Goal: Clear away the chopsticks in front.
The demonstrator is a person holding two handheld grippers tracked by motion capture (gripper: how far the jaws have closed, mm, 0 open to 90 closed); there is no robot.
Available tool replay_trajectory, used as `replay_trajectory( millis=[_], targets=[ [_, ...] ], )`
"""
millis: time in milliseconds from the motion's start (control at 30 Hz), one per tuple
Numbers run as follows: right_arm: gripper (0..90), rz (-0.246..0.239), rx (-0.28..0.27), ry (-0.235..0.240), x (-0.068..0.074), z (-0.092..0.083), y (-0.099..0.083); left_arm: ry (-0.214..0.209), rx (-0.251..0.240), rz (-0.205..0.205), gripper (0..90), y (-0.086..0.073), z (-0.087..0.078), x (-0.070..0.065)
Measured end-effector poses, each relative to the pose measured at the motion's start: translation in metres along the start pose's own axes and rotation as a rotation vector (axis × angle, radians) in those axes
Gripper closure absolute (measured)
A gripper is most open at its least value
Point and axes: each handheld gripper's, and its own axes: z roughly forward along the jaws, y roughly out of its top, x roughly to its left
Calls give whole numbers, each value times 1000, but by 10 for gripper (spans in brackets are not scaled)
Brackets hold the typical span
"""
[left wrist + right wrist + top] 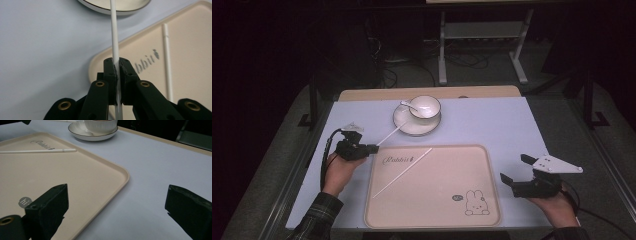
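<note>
Two chopsticks (402, 171), one tray (492, 210), saucer (401, 122), cup (425, 106), spoon (408, 105)

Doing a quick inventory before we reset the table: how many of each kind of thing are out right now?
Chopsticks: 2, one held in the left gripper, one on the tray
Tray: 1
Saucer: 1
Bowl: 1
Spoon: 1
Total: 6

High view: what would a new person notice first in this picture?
Probably the big beige tray with a rabbit drawing, at the near middle of the table, where one white chopstick lies slanting. Next, the left claw at the tray's left edge is shut on a second chopstick pointing toward the saucer with its cup behind the tray. The right claw stands open at the tray's right.
</note>
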Motion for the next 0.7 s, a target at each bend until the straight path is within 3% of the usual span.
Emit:
replay_trajectory(
  millis=[367,700],
  targets=[
    [41,-3,1,2,1,1,0,-85,-2,38,848,-15,-1,-40],
    [42,1,0,-2,0,0,0,-147,61,95,848,-22,19,-70]
  ],
)
